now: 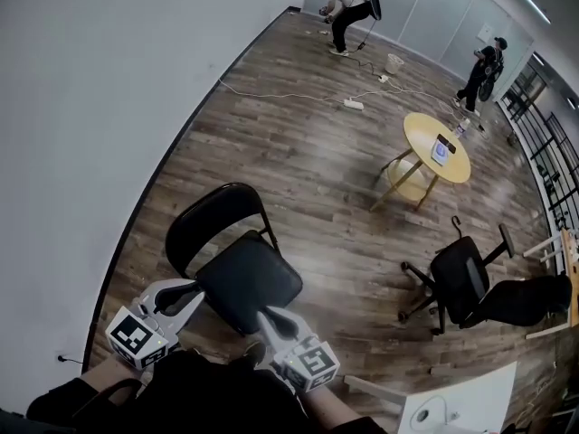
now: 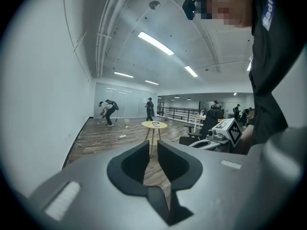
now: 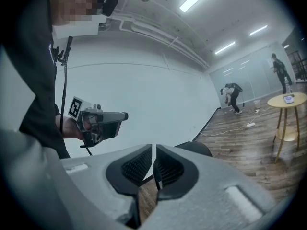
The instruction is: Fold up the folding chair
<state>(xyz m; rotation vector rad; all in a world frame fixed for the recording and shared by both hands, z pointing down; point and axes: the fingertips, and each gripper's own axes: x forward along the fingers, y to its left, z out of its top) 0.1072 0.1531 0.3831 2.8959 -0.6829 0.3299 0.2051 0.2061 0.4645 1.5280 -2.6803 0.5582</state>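
Large hall floored in dark wood planks [image 1: 298,152], with a pale wall [image 1: 81,107] along the left. Near that wall, at the near end: black folding chair with a thin metal frame [image 1: 237,269], standing unfolded, padded seat [image 1: 253,283] flat and rounded backrest [image 1: 210,217] upright on its far-left side.

Left claw [image 1: 193,289], grey, with a marker cube [image 1: 136,335] behind it, lies at the seat's left edge just below the backrest; contact not clear from the head view. Seen along its own jaws in the left gripper view: parted by a narrow gap, only floor showing through, nothing gripped.

Right claw [image 1: 266,316] sits over the seat's near edge; touching or not, cannot tell. In the right gripper view: jaws all but closed, only a hairline slit between the ribbed pads [image 3: 136,166], nothing held. Just beyond the tips, the backrest's dark curve; off to the left against the wall, the left claw.

Further out on the floor: small round yellow worktop on slanted wooden legs [image 1: 421,134] carrying a small device [image 1: 441,148]. To the right, well apart from the folding chair, a black wheeled office chair [image 1: 460,283]. Beyond, a white power strip [image 1: 354,104] with a white cable [image 1: 271,95] trailing toward the wall. At the far end, a bent-over person [image 1: 346,5] and a standing person [image 1: 484,69], both in dark clothes.
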